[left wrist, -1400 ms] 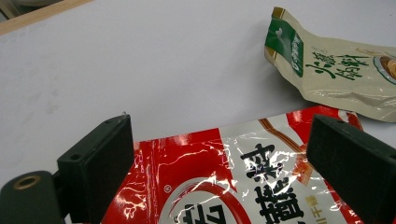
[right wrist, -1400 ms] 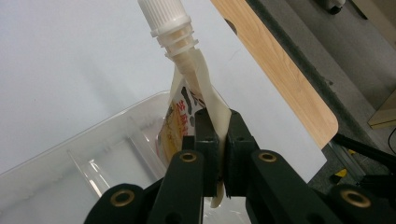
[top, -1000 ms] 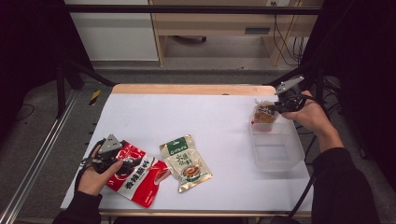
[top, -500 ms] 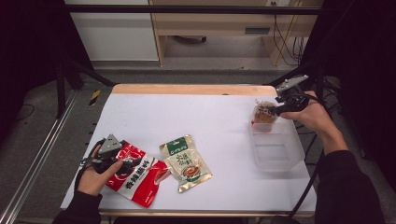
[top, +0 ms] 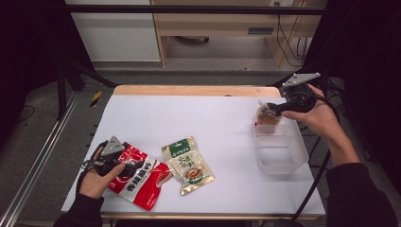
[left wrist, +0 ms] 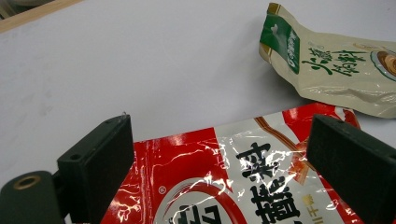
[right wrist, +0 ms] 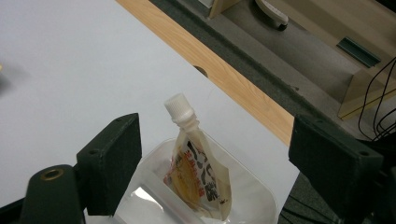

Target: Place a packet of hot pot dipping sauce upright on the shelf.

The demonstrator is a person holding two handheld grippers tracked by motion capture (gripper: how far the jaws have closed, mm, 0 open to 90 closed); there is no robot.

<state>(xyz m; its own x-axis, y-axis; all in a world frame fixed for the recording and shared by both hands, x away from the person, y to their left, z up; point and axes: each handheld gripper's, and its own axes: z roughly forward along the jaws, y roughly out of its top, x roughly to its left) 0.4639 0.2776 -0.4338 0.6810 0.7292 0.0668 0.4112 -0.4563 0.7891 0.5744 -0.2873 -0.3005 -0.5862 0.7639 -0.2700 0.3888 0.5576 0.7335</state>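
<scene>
Sorting sauce packets into the clear tub, one claw at each end of the table.

Nearest, the left claw point(top: 124, 166) sits released, jaws spread over the red packet point(top: 137, 176) lying flat on the table point(top: 208, 123); to grip well, I judge it should slide one jaw under the packet's edge, clear of the green-topped packet point(top: 188, 165) just beside it. Farther off, the right claw point(top: 279, 109) is also released above the spouted pouch point(right wrist: 198, 172), which leans cap-up inside the clear tub point(top: 280, 152); lift straight away without toppling it.
</scene>
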